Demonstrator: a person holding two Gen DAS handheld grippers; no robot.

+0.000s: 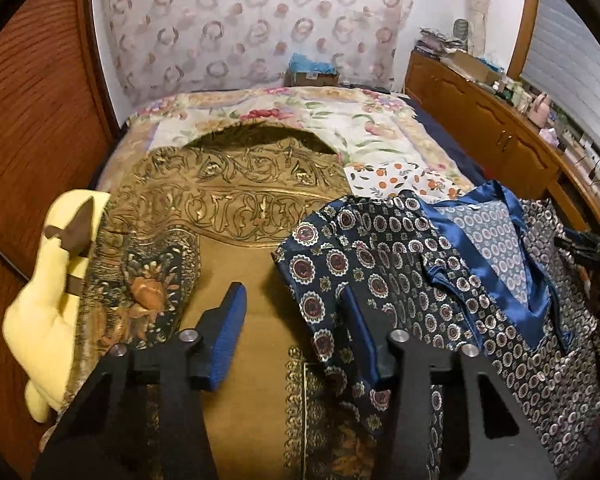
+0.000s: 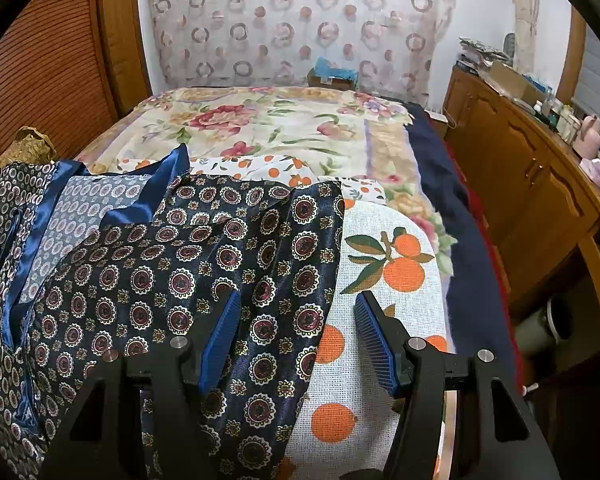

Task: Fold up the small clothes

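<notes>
Shirt (image 1: 380, 256) hem btwn open left hand-held gripper (image 1: 292, 340)

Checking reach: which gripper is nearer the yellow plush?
Left. The left gripper is beside the yellow plush; the right gripper is across the patterned shirt, plush out of view.

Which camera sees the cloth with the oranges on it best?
The right wrist view: the orange-print cloth lies big and close, right below the gripper. The left wrist view shows only a small far patch of it behind the dark patterned garment.

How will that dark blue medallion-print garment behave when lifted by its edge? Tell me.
The medallion-print garment will probably drape limp, since it already lies in soft folds. Its shiny satin trim suggests slippery cloth. It looks thin, so likely light.
</notes>
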